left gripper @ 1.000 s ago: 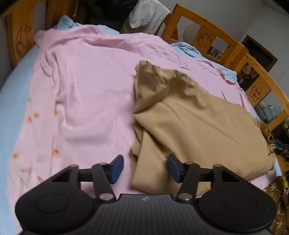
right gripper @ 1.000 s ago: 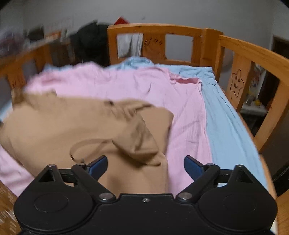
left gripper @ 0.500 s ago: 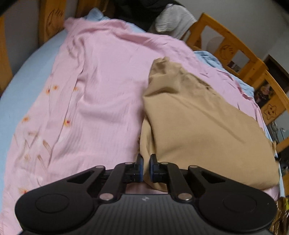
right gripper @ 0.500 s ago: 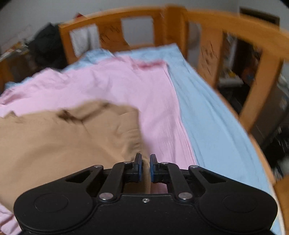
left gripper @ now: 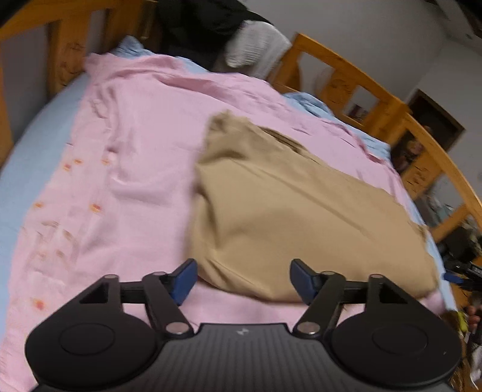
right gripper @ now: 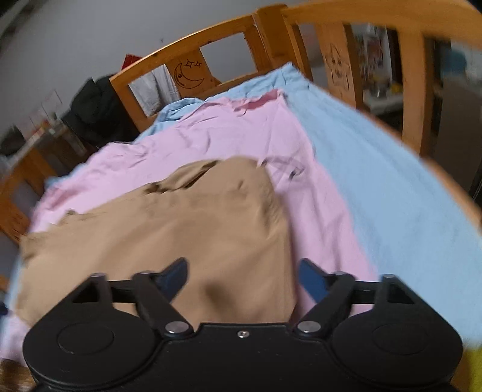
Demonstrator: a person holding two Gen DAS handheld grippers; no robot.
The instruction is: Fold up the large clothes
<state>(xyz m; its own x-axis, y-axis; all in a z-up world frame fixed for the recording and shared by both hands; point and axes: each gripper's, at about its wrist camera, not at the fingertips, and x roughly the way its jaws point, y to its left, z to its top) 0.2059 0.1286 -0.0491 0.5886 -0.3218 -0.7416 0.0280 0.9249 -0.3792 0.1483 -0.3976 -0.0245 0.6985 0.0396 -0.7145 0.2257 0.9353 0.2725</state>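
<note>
Tan cloth, soft and matte, makes up the large garment [left gripper: 301,217], which lies folded over on itself on the pink sheet [left gripper: 126,169] that covers most of the bed. From the left wrist view its near edge is a rounded, puffed fold lying on the pink sheet, and its far end narrows to a crumpled point with a dark shadowed crease just beside it. Long shallow creases run across its top face. From the right wrist view the same garment [right gripper: 180,229] shows a broad flat top layer, a ragged far edge with a dark slit-like opening, and a right edge that drops in a soft fold onto the pink sheet [right gripper: 241,132]. Both pictures are motion-blurred, so seams and any fastenings cannot be made out.

Beyond the pink sheet on each side lies a pale blue sheet [right gripper: 391,193], and a wooden bed rail [right gripper: 192,75] with a carved moon and stars stands at the far end of it. A dark heap of clothes [left gripper: 198,27] sits past the pink sheet's far corner.

Left gripper [left gripper: 242,279]: jaws apart and opening, spanning the garment's near fold without pressing it. Right gripper [right gripper: 243,279]: jaws apart and opening, the tan cloth lying between and beneath them, not pinched.
</note>
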